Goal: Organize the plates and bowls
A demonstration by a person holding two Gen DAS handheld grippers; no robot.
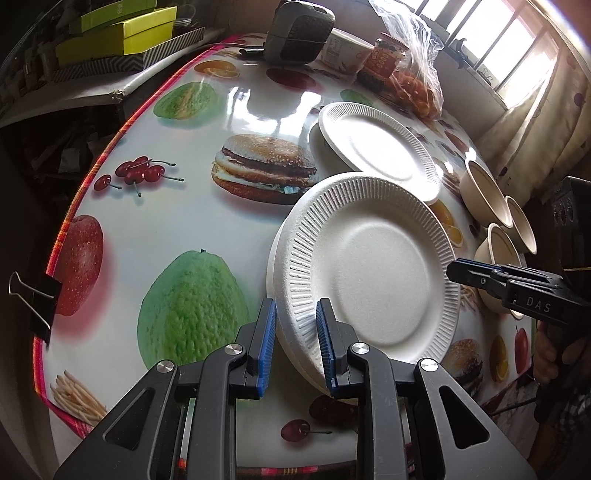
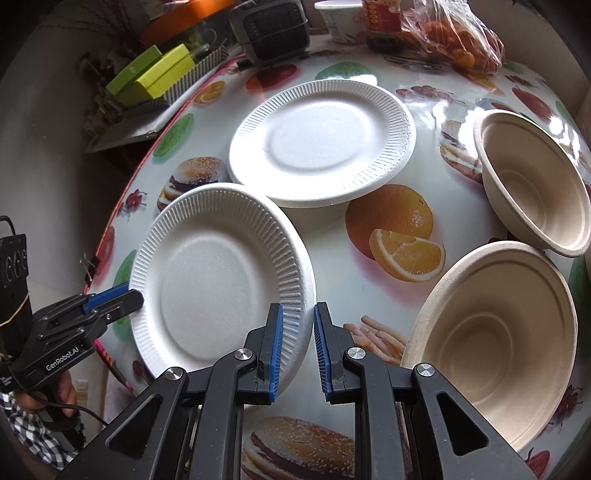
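Observation:
A white foam plate (image 1: 373, 269) is tilted up off the table, its near rim between the blue pads of my left gripper (image 1: 297, 347), which is shut on it. The same plate (image 2: 221, 280) shows in the right wrist view, with the left gripper (image 2: 110, 295) at its left rim. My right gripper (image 2: 298, 354) is open, its jaws astride the plate's right rim. A second white plate (image 1: 380, 151) (image 2: 321, 144) lies flat farther back. Beige bowls (image 1: 484, 192) (image 2: 491, 343) (image 2: 535, 184) stand at the right.
The table (image 1: 155, 236) has a glossy fruit-and-burger cloth, clipped at its left edge (image 1: 33, 295). At the back stand a dark appliance (image 1: 299, 31), a white tub (image 1: 343, 50), a jar (image 1: 384, 55) and a bag of oranges (image 2: 454, 40). Green boxes (image 1: 122, 33) lie beyond the edge.

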